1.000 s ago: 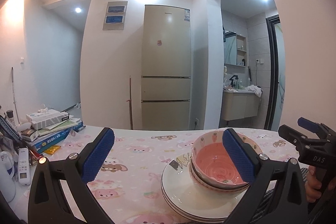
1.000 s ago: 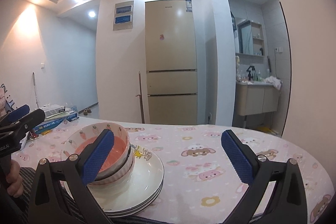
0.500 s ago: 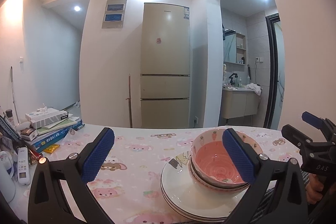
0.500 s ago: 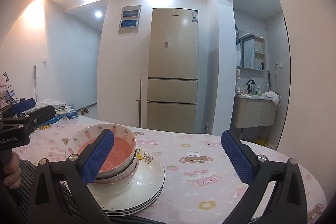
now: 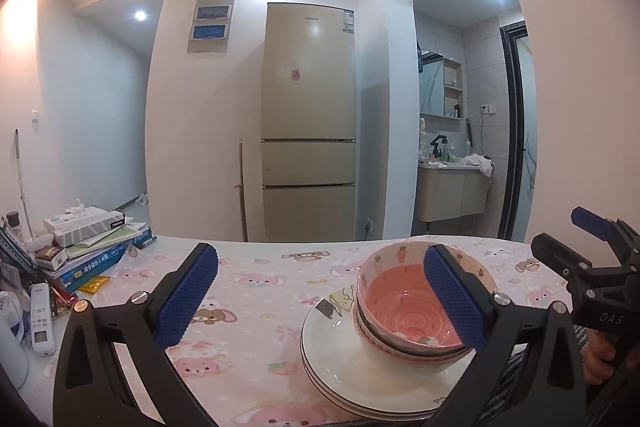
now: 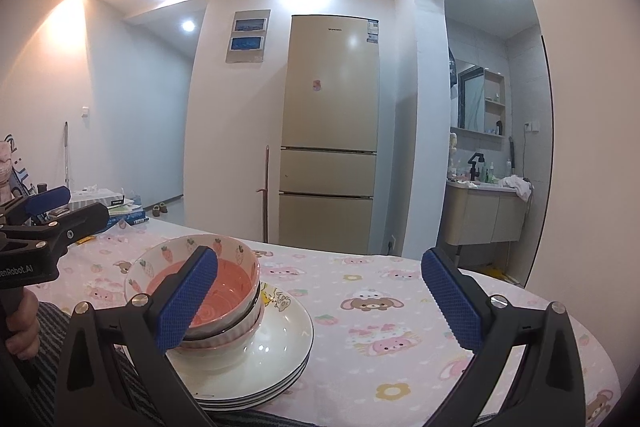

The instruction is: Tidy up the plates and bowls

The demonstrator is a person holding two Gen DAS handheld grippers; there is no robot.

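A stack of pink bowls with strawberry prints point(image 5: 400, 311) sits on a stack of white plates point(image 5: 340, 359) on the pink cartoon tablecloth. The same bowls point(image 6: 236, 275) and plates point(image 6: 272, 347) show in the right wrist view. My left gripper point(image 5: 320, 295) is open and empty, held above the table with the bowls behind its right finger. My right gripper point(image 6: 320, 295) is open and empty, with the bowls behind its left finger. Each gripper shows at the edge of the other's view: the right one point(image 5: 588, 251), the left one point(image 6: 48, 211).
A pile of books and a tissue box point(image 5: 92, 239) sits at the table's left end, with a phone handset point(image 5: 40, 315) nearby. A tall beige fridge point(image 5: 308, 123) stands behind the table. An arch on the right opens to a bathroom vanity point(image 5: 452, 191).
Both grippers have risen and tilted slightly upward, so the table and dishes sit lower in view. Both stay open and empty. The dishes have not moved.
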